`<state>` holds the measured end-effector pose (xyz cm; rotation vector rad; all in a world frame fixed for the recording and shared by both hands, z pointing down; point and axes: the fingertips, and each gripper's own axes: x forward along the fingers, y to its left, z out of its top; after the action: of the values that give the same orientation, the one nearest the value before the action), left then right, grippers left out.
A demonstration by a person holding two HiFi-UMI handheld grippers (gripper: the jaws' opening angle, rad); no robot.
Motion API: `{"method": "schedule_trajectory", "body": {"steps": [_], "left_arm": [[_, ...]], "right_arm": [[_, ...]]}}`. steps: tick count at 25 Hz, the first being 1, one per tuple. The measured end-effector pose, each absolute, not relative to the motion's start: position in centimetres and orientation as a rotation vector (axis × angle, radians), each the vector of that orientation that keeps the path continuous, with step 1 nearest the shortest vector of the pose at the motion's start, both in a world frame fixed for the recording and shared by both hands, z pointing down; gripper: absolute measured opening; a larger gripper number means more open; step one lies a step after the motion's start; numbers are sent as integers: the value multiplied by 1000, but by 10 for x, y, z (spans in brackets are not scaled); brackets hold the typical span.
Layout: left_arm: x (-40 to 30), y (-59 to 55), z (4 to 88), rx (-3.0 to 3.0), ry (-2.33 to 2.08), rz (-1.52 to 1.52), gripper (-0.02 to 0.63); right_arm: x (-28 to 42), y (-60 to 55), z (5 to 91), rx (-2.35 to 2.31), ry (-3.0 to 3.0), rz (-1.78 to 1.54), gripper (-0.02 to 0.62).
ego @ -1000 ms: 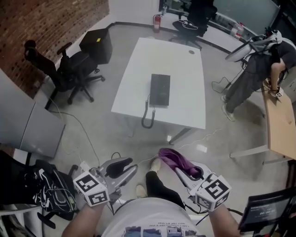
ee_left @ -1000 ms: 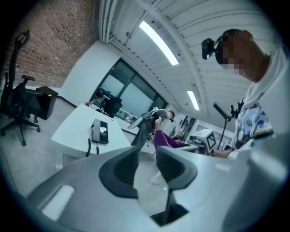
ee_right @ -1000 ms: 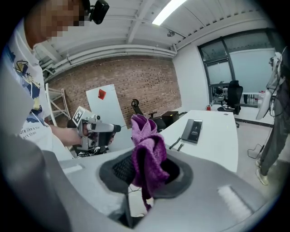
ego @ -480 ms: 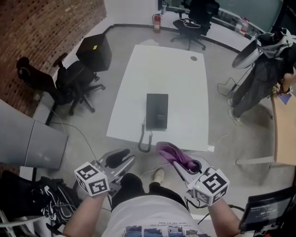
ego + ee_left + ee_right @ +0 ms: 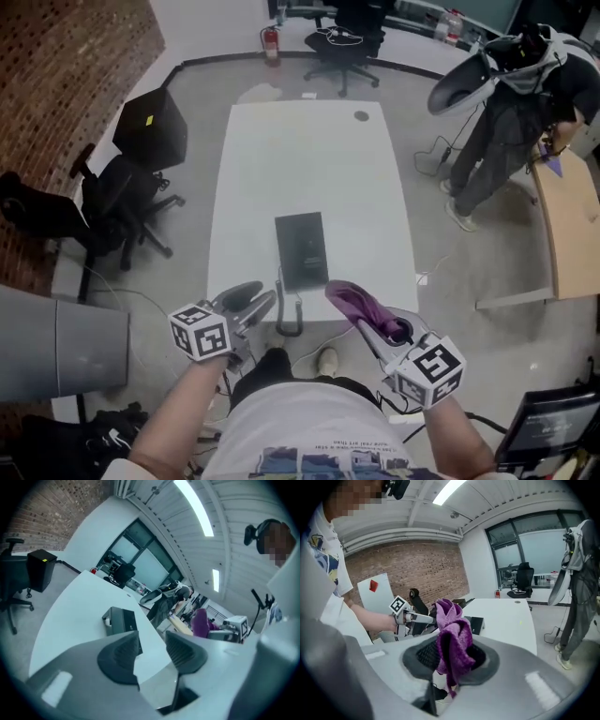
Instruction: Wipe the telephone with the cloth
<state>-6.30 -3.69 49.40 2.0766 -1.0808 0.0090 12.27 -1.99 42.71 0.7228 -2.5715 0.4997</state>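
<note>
Telephone [image 5: 302, 248] lay lengthwise at the table's [image 5: 309, 141] near edge. My left gripper [image 5: 249, 302] was just opening, empty. My right gripper [image 5: 373, 328] pinched the cloth [image 5: 356, 302].

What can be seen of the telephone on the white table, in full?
The telephone is a flat, black, rectangular desk set, plastic by the look of it. It lies close to the near edge of the white table, with its long side running away from the person. Its handset appears to be off the base, hanging over the table's near edge on a dark cord. Keys and display are too small to make out. Only the table touches it; the purple cloth is not yet on it.
</note>
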Motion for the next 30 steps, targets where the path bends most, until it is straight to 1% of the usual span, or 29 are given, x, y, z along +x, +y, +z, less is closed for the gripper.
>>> {"method": "schedule_trajectory", "body": {"steps": [8, 13, 21, 24, 26, 30], "left_arm": [[-69, -111, 567, 2003, -928, 32, 200], [-63, -132, 604, 1977, -824, 48, 206], [-43, -139, 617, 1939, -682, 29, 198], [-38, -139, 619, 1930, -661, 43, 173], [-35, -138, 617, 1926, -649, 40, 136], [-33, -139, 613, 1917, -645, 27, 110]], "right_arm": [[110, -41, 432, 891, -2470, 539, 83], [103, -45, 436, 972, -2399, 548, 83], [102, -45, 431, 1068, -2325, 568, 83], [102, -41, 429, 1087, -2299, 581, 83], [103, -40, 428, 1094, -2287, 585, 83], [106, -39, 427, 1111, -2272, 594, 83]]}}
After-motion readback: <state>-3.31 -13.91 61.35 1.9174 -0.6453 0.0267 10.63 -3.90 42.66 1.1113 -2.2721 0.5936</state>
